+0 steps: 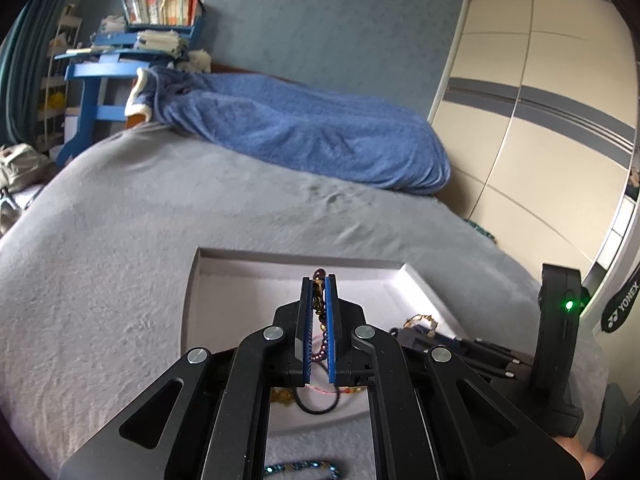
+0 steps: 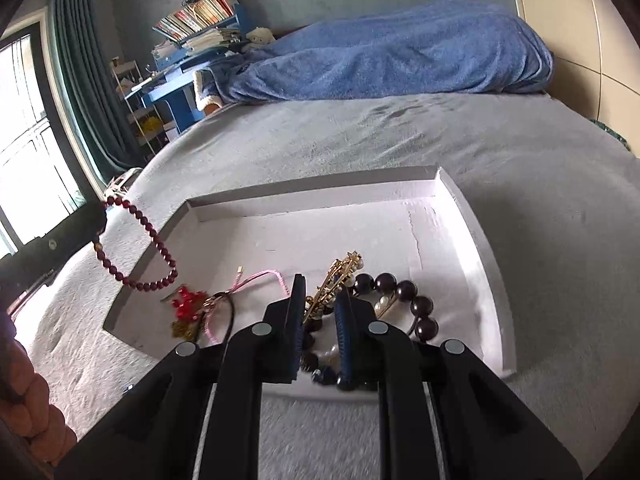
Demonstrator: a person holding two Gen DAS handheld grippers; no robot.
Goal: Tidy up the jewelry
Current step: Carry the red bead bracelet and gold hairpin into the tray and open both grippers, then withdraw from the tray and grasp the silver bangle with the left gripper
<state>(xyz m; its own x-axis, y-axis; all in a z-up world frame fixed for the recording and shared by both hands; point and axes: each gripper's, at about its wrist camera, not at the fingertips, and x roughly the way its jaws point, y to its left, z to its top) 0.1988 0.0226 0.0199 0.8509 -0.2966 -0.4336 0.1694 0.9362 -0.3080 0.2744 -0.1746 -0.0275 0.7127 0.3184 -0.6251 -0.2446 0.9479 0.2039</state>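
A white shallow tray lies on the grey bed cover. My left gripper is shut on a dark red bead bracelet and holds it hanging over the tray's left edge; the beads show between its pads. My right gripper is open, low over the tray's near side, its fingers either side of a gold hair clip. Around it lie a large dark bead bracelet, pearls, a pink cord with a red charm and a black hair tie.
A blue-beaded band lies on the cover near me, outside the tray. A folded blue blanket lies across the far side of the bed. A blue shelf with books stands at the back left, wardrobe doors at the right.
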